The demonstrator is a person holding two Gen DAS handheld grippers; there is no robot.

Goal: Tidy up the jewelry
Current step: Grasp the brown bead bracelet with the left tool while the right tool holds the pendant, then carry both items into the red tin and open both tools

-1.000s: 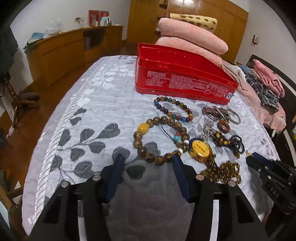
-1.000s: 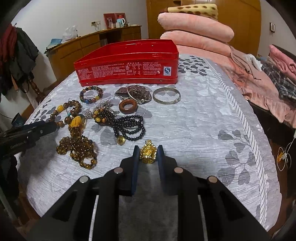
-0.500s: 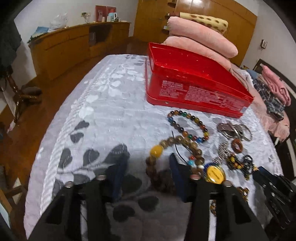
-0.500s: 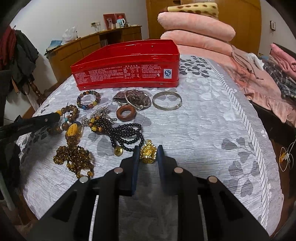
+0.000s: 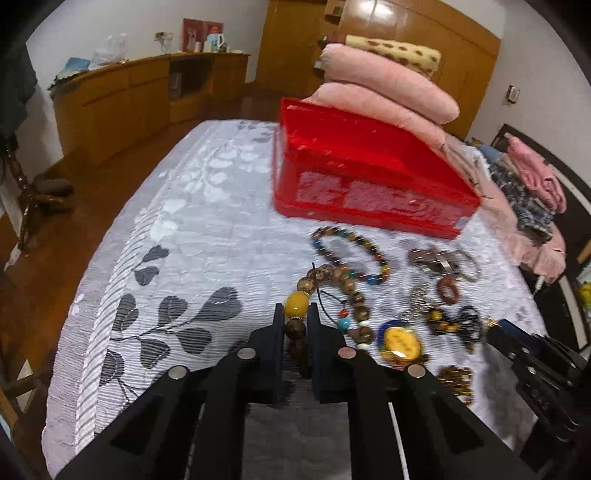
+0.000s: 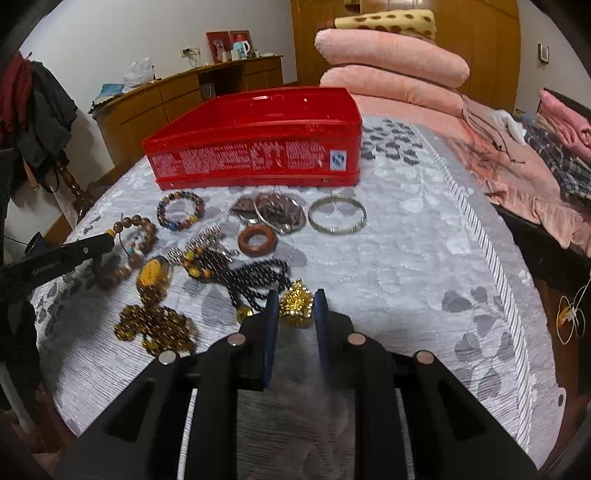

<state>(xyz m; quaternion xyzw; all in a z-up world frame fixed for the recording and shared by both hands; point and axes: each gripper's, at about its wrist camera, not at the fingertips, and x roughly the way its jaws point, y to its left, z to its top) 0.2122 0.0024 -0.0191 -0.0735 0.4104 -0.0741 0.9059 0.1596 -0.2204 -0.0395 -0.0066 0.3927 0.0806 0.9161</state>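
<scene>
Left gripper (image 5: 296,321) just finished closing, pinching the wooden bead bracelet (image 5: 334,291) on the bed (image 5: 192,236); right gripper (image 6: 295,306) is clamped on the gold charm (image 6: 296,308).

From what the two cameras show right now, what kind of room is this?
Most likely a bedroom in a home. The jewelry lies on a bed with a grey leaf-patterned bedspread, rolled pink quilts are stacked at its far end, and a wooden wardrobe stands behind them.

dense white print on red tin (image 6: 255,155) too small to read, blue-and-white mark unreadable
</scene>
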